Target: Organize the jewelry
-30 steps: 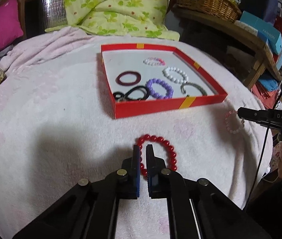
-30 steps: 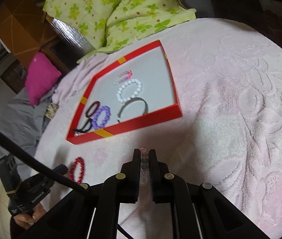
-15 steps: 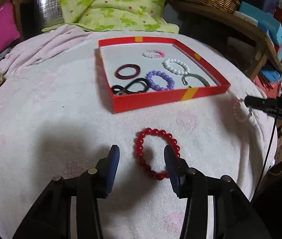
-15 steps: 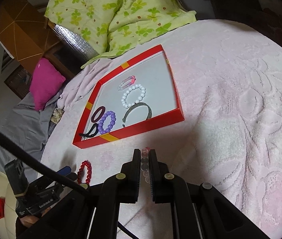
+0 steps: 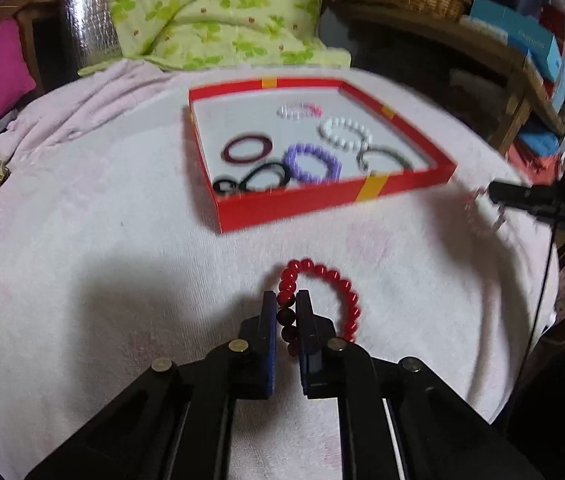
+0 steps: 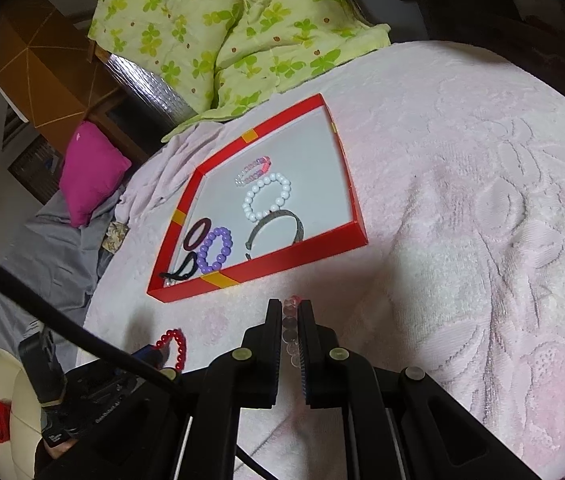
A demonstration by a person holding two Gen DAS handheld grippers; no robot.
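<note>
Your left claw (image 5: 285, 300) is clamped on the red bracelet (image 5: 338, 280). Your right claw (image 6: 291, 308) grips the clear bracelet (image 6: 289, 326), near the red box (image 6: 302, 252).

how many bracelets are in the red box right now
6 in the red box: pink-white one at the back, white bead, dark red ring, purple bead, grey-black bangle, black loop in front.

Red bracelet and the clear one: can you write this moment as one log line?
left gripper: shut on red bracelet | right gripper: shut on clear bracelet | red box: six pieces inside
</note>
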